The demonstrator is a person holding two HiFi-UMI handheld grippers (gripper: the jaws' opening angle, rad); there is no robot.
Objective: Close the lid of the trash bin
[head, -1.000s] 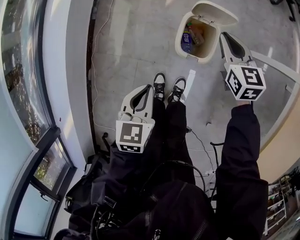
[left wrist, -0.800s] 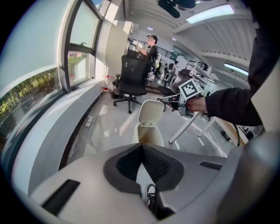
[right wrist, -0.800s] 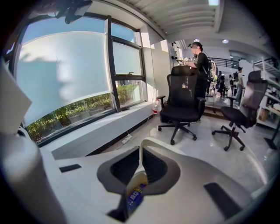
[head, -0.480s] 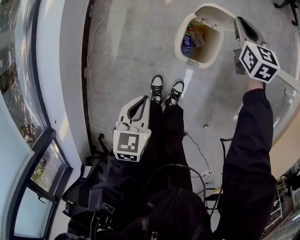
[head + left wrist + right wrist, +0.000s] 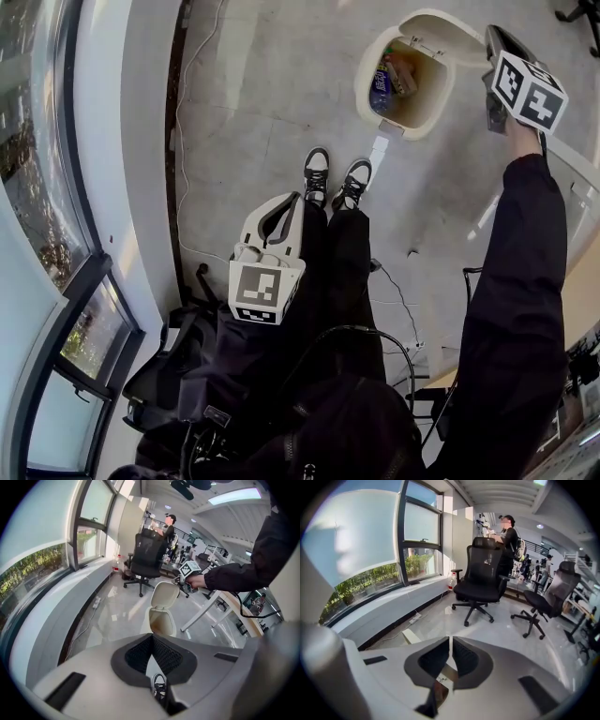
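A cream pedal trash bin [image 5: 362, 86] stands on the floor ahead of my shoes, with its lid [image 5: 441, 26] tipped up and open. A blue packet [image 5: 379, 86] and other rubbish lie inside. My right gripper [image 5: 491, 39] is shut and empty, held out at the lid's right rear edge; whether it touches the lid I cannot tell. In the left gripper view the bin [image 5: 159, 621] and raised lid [image 5: 165, 595] stand ahead, with the right gripper's marker cube [image 5: 190, 569] just beside the lid's top. My left gripper [image 5: 297, 195] rests shut and empty over my legs.
Black office chairs [image 5: 480, 585] [image 5: 543, 605] stand beyond the bin, and a person [image 5: 508, 532] is at the back. A window sill [image 5: 56, 616] runs along the left with a cable [image 5: 186, 141] on the floor. A white desk leg [image 5: 202, 613] stands right of the bin.
My right gripper has swung further out and to the right, from beside the bin's rim to the rear edge of the open lid. The left gripper has stayed put.
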